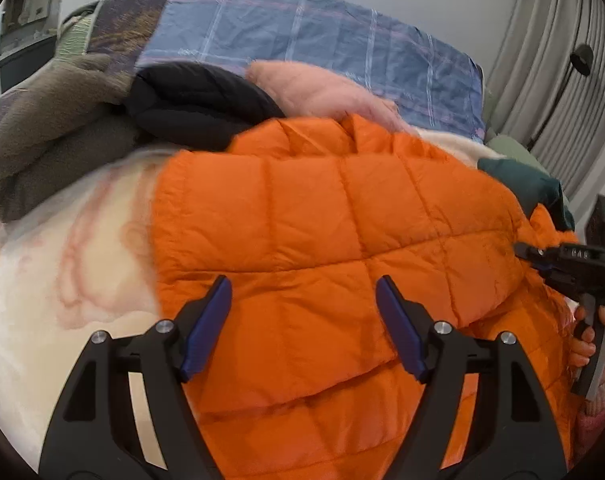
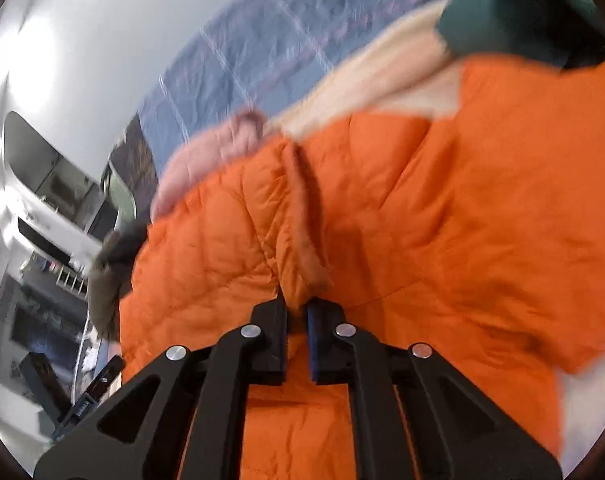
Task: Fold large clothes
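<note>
Right hand-held gripper (image 2: 297, 306) clamped on thin ridge of orange jacket (image 1: 302, 220); left hand-held gripper (image 1: 304, 292) wide open, empty. Slippery fabric: pinch may slip.

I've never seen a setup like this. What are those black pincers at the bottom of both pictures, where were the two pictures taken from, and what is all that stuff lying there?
There is no robot here: a person holds a two-finger gripper in each hand, and each gripper carries a wide-angle camera looking along its fingers. One picture comes from the left gripper, which is open over an orange quilted jacket. The other comes from the right gripper, which is shut on a ridge of that jacket; you can also see it at the edge of the left picture, with the person's hand on its handle. The jacket lies on a cream blanket, with a brown fleece, a black garment, a pink fluffy garment and a dark green one around it, and a blue checked sheet behind.
</note>
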